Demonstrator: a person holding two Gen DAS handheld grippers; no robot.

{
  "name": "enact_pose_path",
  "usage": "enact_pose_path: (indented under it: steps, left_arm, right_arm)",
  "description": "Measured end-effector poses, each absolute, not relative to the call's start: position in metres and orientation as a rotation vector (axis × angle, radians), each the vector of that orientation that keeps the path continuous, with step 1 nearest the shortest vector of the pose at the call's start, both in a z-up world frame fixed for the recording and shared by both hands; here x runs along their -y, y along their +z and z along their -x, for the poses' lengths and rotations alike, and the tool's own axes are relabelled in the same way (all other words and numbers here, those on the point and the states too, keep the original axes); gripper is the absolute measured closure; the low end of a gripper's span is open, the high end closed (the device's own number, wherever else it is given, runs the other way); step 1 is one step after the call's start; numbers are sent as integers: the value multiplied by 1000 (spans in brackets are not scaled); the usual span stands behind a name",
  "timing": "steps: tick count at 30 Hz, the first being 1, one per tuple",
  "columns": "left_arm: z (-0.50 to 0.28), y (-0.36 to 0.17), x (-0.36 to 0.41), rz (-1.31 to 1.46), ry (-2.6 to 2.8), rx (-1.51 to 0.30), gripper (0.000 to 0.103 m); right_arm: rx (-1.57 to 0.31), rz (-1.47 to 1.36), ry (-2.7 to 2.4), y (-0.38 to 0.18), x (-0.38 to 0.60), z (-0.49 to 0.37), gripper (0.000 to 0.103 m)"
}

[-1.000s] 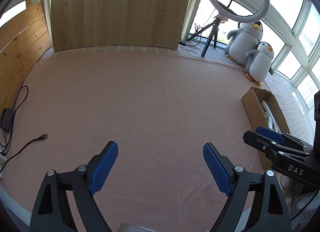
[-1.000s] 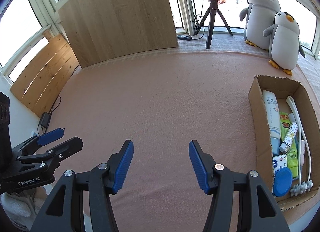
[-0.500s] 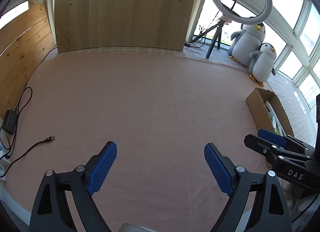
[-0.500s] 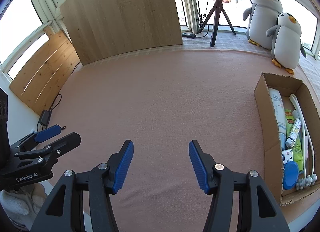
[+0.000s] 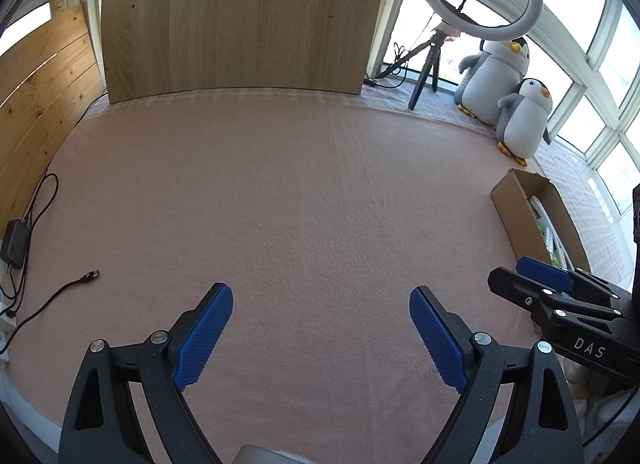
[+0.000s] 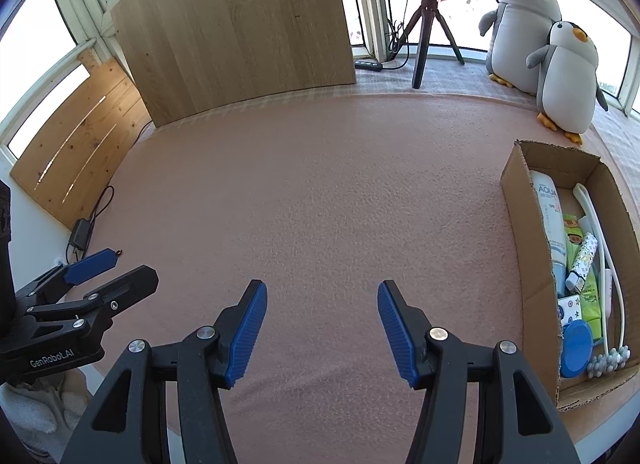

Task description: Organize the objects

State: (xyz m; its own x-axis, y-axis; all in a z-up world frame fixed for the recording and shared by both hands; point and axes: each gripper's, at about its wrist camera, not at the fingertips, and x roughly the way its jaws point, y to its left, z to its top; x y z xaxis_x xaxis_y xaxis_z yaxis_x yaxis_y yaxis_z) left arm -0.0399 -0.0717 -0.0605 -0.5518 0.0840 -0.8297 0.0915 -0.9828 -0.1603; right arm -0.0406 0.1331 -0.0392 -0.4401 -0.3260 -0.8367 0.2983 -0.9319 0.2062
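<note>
A cardboard box (image 6: 524,248) lies on the pink blanket at the right. It holds a white AQUA tube (image 6: 549,203), green packets (image 6: 588,296), a patterned stick (image 6: 582,260), a white massager (image 6: 600,248) and a blue lid (image 6: 576,348). The box also shows in the left wrist view (image 5: 516,203). My left gripper (image 5: 320,328) is open and empty above the blanket. My right gripper (image 6: 322,324) is open and empty left of the box. Each gripper shows at the edge of the other's view.
Two plush penguins (image 6: 544,43) stand at the back right beside a ring light on a tripod (image 6: 428,31). A wooden board (image 6: 240,31) leans at the back. A charger and loose cable (image 5: 44,264) lie at the left edge.
Both grippers have drawn back and slightly up from the blanket, so the box looks farther away. Both stay open and empty.
</note>
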Motion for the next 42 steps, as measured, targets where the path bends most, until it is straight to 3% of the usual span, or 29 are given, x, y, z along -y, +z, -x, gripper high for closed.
enact_pose_path:
  steps: [42]
  left_arm:
    - [50, -65, 54, -1511, -2749, -277, 10]
  right_arm:
    - [53, -1490, -2366, -53, -151, 50, 49]
